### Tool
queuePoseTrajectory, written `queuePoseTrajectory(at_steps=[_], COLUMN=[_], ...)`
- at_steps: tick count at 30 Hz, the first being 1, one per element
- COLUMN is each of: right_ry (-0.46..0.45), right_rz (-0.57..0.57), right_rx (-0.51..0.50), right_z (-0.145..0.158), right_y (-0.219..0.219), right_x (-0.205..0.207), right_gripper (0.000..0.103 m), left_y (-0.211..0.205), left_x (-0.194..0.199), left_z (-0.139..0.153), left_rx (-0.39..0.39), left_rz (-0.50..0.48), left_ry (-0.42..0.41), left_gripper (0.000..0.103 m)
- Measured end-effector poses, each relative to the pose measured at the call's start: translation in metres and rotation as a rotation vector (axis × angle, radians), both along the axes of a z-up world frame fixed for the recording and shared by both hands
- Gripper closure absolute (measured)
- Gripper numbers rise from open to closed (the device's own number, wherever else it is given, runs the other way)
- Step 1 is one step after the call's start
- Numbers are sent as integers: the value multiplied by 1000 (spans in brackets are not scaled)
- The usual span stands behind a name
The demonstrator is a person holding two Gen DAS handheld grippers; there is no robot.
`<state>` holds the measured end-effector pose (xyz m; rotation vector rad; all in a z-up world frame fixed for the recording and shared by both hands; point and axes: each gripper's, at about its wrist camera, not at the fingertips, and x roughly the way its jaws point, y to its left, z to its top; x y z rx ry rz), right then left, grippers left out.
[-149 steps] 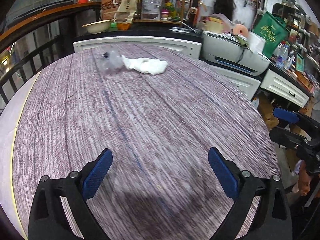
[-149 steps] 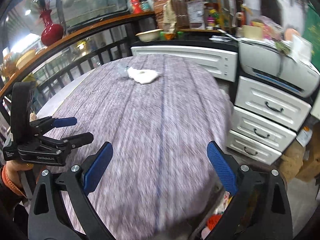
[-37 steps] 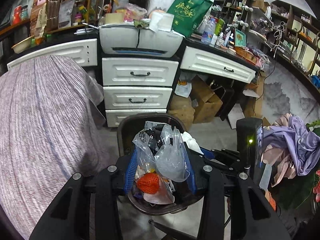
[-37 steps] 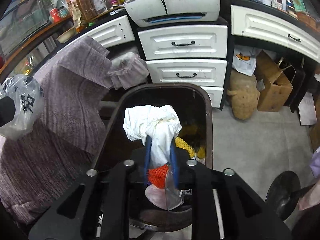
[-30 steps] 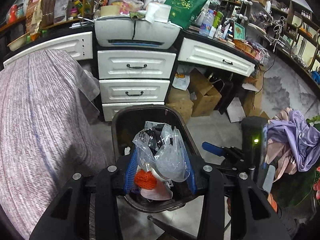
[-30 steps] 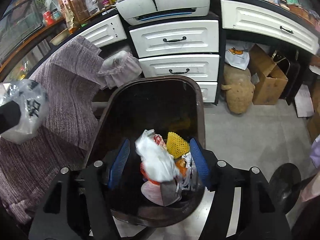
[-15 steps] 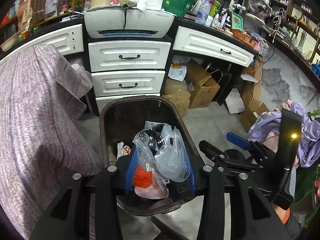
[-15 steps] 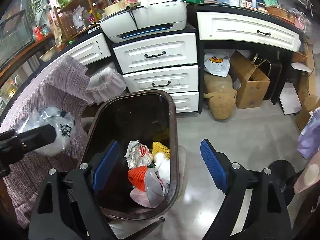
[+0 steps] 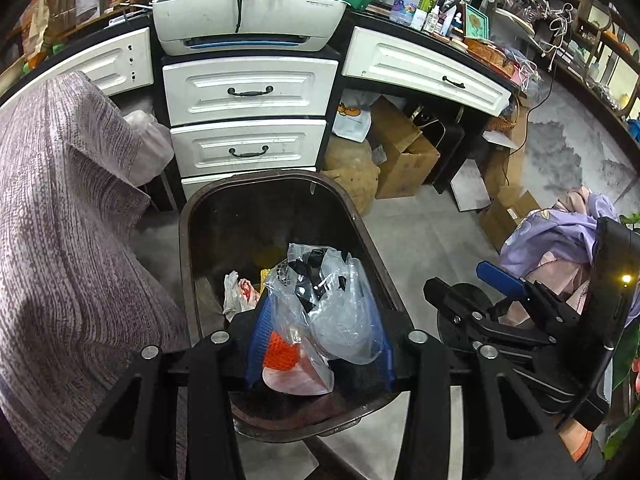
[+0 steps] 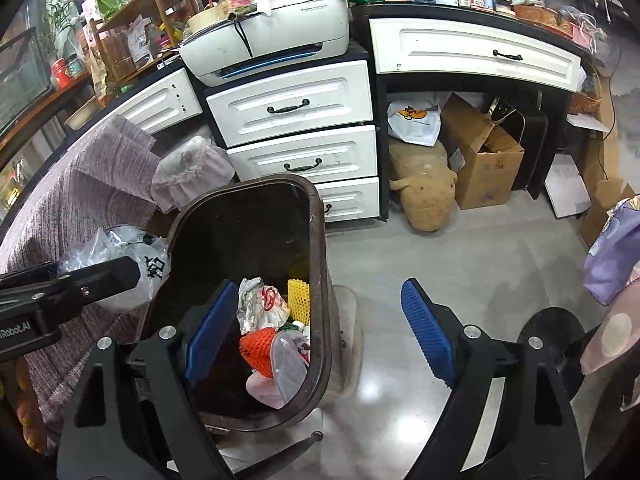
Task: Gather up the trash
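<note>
A dark brown trash bin point(image 9: 188, 240) stands on the floor beside the table, with crumpled white trash point(image 9: 236, 292), orange netting and a clear lid inside. My left gripper point(image 9: 320, 320) hangs over the bin's near half. A clear plastic bag point(image 9: 336, 300) with black print sits between its blue pads, and the jaws are opening around it. The right wrist view shows the same bag point(image 10: 148, 264) at the bin's point(image 10: 320, 240) left rim. My right gripper point(image 10: 318, 308) stands open and empty astride the bin's right rim. Orange netting point(image 10: 258, 344) and yellow netting point(image 10: 298, 296) lie below it.
A table under a purple-grey cloth point(image 9: 60, 240) fills the left. White drawers point(image 9: 248, 92) with a printer point(image 9: 248, 20) on top stand behind the bin. Cardboard boxes point(image 9: 404, 156) and a tan plush point(image 10: 424, 196) sit under the counter. Purple fabric point(image 9: 560, 232) lies at right on the grey floor.
My right gripper let the white wad drop into the bin, opened wide and slid right over the rim. My left gripper came lower over the bin with the bag, its jaws slightly wider.
</note>
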<state>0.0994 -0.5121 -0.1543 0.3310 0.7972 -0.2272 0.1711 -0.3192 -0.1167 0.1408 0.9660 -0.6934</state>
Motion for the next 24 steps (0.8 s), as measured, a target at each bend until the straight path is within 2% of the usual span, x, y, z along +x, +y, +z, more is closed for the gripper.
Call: queuePoseTrajectory(at_steps=[1, 3, 5, 12, 17, 20, 24], right_ry=[1, 1, 0, -8, -11, -15, -28], right_rz=[-1, -6, -9, -19, -23, -24, -30], right_rx=[1, 1, -2, -31, -30, -41, -51], right_z=[0, 0, 0, 5, 6, 8, 18], right_y=[0, 0, 0, 1, 1, 0, 0], right_x=[0, -1, -2, -3, -4, -5, -8], right_gripper=[20, 20, 20, 16, 12, 12, 11], left_y=[-2, -2, -1, 8, 14, 19, 31], left_x=[1, 0, 0, -6, -13, -20, -27], left_z=[0, -1, -1, 4, 12, 22, 42], left_rx=[2, 8, 1, 11, -12, -19, -77], left_rz=[-2, 0, 2, 23, 17, 38, 67], left_ry=[0, -1, 1, -37, -58, -108, -133], left_gripper=[53, 38, 29, 11, 7, 6, 6])
